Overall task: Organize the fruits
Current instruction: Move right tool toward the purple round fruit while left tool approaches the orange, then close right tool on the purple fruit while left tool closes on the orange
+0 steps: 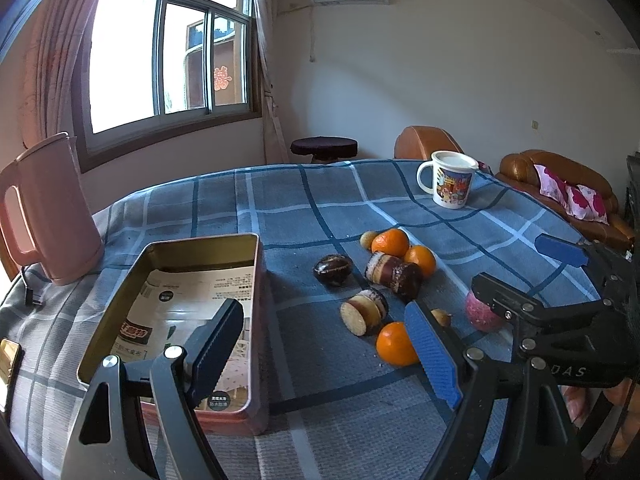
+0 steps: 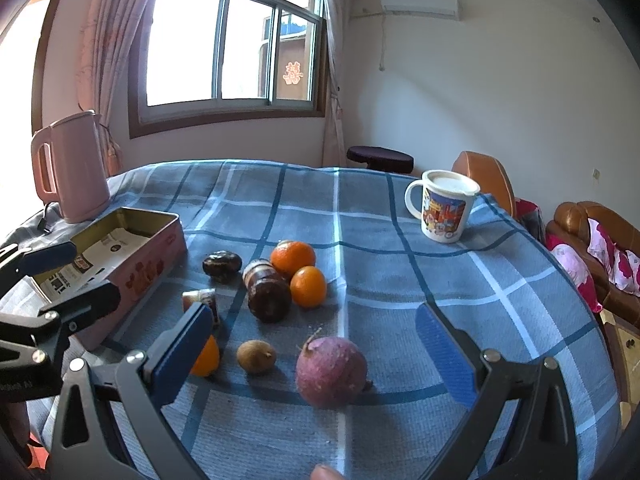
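Far left sits the pink kettle, then the open tin box w/ paper inside. Your left gripper is wide apart, holding nothing, over the box edge. Mid-table: 3 oranges, brown cakes, a small kiwi. Your right gripper is apart too, around the purple fruit, not touching. Mug at back right.

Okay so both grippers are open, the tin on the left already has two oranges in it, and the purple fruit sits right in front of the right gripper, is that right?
Not quite. The tin holds no oranges, only printed paper, as the left wrist view shows; the oranges lie on the tablecloth. Both the left gripper and right gripper are open, and the purple fruit does sit before the right one.
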A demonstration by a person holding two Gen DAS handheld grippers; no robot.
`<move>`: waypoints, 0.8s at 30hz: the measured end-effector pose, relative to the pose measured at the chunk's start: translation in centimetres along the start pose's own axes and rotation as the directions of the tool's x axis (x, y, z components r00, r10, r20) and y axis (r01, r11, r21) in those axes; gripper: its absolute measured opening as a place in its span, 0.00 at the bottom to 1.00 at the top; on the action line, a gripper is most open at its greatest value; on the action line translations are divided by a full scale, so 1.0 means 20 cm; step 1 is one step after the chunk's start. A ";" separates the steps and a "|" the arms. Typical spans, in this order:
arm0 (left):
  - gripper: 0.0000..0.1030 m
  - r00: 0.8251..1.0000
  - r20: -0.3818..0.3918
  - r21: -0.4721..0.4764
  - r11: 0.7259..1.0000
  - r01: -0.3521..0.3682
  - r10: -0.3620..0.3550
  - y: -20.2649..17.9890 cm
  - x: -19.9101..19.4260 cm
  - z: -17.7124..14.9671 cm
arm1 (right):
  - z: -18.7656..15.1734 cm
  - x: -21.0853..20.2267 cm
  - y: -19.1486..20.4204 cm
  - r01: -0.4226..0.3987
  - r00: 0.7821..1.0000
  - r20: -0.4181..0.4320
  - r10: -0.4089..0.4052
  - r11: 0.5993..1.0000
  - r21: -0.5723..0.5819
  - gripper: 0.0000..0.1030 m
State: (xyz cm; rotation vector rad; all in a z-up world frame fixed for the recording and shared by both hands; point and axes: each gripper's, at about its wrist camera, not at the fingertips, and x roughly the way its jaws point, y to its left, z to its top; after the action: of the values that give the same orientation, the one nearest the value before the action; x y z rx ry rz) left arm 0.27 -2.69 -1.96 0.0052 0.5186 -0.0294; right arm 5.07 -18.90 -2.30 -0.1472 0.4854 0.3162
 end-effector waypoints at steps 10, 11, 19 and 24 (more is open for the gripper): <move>0.82 0.999 -0.035 0.034 0.999 0.005 -0.004 -0.07 0.05 -0.04 | -0.07 0.01 -0.07 -0.011 1.000 -0.021 0.012 0.999 0.044 0.99; 0.82 0.999 -0.041 0.036 0.999 0.013 -0.012 -0.08 0.06 -0.04 | -0.08 0.01 -0.08 -0.014 1.000 -0.026 0.016 0.999 0.052 0.99; 0.82 0.996 -0.078 0.044 0.998 0.043 -0.040 -0.11 0.10 -0.07 | -0.13 0.06 -0.11 -0.036 0.996 -0.077 0.040 0.998 0.059 0.84; 0.82 0.993 -0.109 0.043 0.998 0.053 -0.048 -0.13 0.15 -0.09 | -0.15 0.10 -0.11 -0.040 0.993 -0.109 0.046 0.997 0.059 0.78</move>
State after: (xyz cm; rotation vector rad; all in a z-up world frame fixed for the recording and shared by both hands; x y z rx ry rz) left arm 1.91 -5.25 -5.01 0.0389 0.6265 -0.0907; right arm 6.28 -21.09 -5.72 -0.0996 0.6068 0.3377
